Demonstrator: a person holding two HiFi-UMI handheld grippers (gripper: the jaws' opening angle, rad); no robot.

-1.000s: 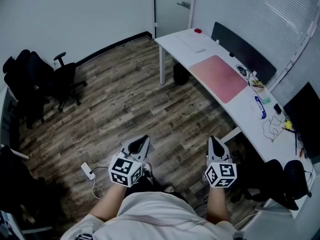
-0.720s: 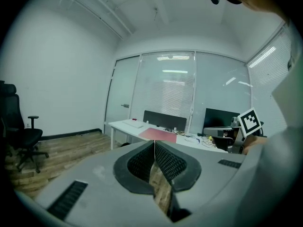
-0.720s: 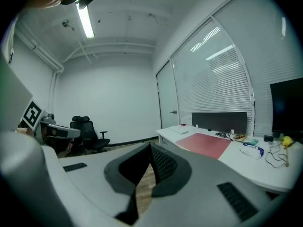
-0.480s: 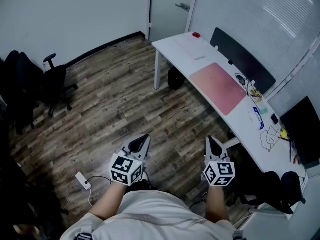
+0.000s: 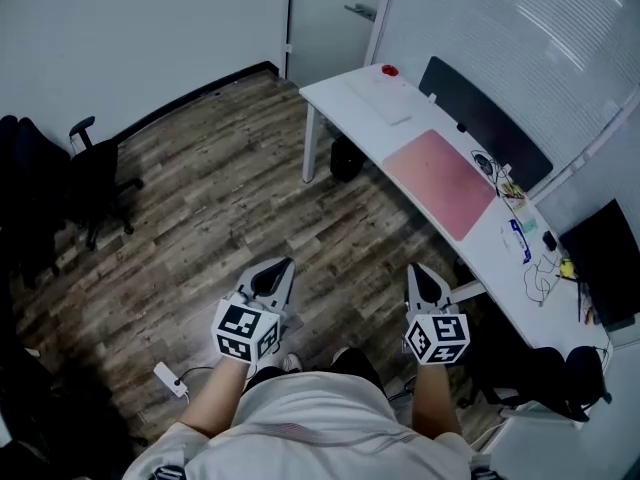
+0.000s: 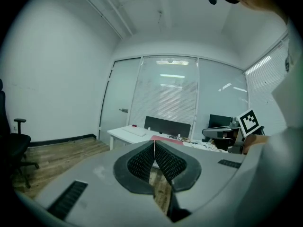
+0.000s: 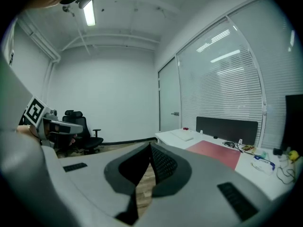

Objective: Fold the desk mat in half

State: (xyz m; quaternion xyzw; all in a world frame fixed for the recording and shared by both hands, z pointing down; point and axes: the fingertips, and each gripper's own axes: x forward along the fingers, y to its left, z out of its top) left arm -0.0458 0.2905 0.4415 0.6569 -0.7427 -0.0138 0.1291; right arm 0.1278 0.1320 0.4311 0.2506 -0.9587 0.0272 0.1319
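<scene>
Jaws shut tight and empty on both the left gripper (image 5: 283,265) and the right gripper (image 5: 415,270), a person walks toward the desk (image 5: 345,93). The pink desk mat (image 5: 440,180) lies flat and unfolded, well ahead and to the right of the jaws. Against a second ago, the desk looms slightly nearer and the office chair (image 5: 95,173) has slipped leftward, so the fold has not yet begun.

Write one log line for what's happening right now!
left tongs: shut, empty | right tongs: shut, empty | desk mat: flat on desk, untouched

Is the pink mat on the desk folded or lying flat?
Spread flat. The pink mat lies as one open sheet on the white desk, with no edge turned over onto itself.
</scene>
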